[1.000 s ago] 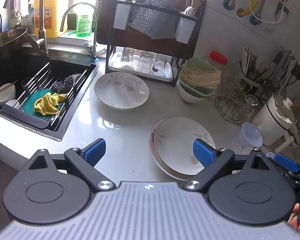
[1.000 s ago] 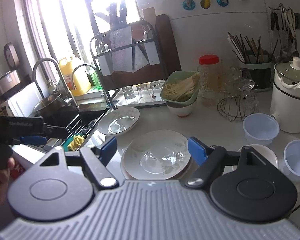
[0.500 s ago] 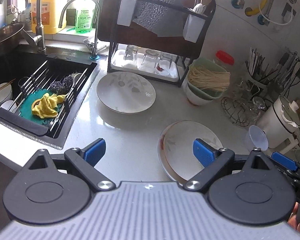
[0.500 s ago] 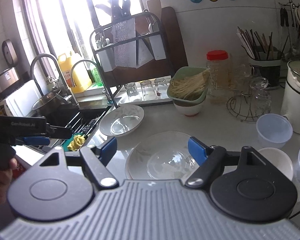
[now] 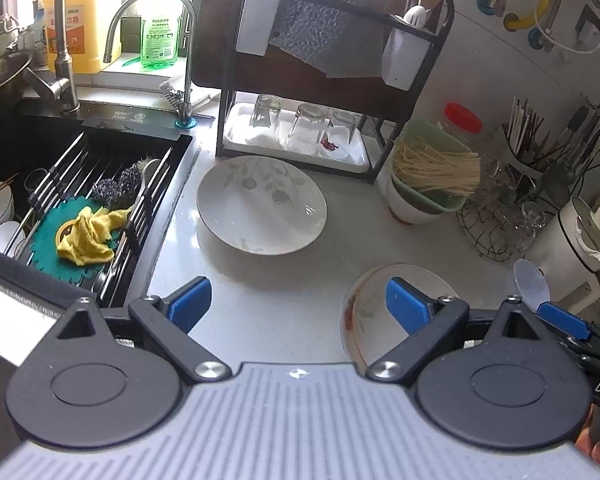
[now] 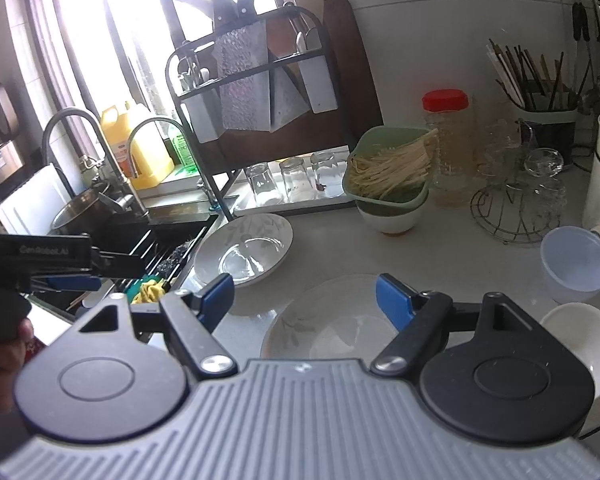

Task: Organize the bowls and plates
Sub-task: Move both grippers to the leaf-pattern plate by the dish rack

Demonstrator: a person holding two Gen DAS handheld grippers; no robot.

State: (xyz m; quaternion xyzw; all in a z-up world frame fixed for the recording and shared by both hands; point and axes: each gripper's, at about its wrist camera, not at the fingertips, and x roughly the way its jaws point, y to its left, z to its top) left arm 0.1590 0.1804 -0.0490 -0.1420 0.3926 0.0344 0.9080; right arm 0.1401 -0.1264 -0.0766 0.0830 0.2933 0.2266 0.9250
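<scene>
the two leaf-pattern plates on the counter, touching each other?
Apart. The left wrist view shows bare counter between the far plate and the near plate; the right wrist view shows that gap too.

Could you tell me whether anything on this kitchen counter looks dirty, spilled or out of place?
One thing stands out: the white leaf-patterned plate nearest the grippers shows a reddish smear along its left rim, so it looks unwashed. The larger white leaf-patterned plate by the sink looks clean. Nothing appears spilled.

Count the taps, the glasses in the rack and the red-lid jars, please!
Taps: 2
Glasses in the rack: 3
Red-lid jars: 1
Total: 6
</scene>
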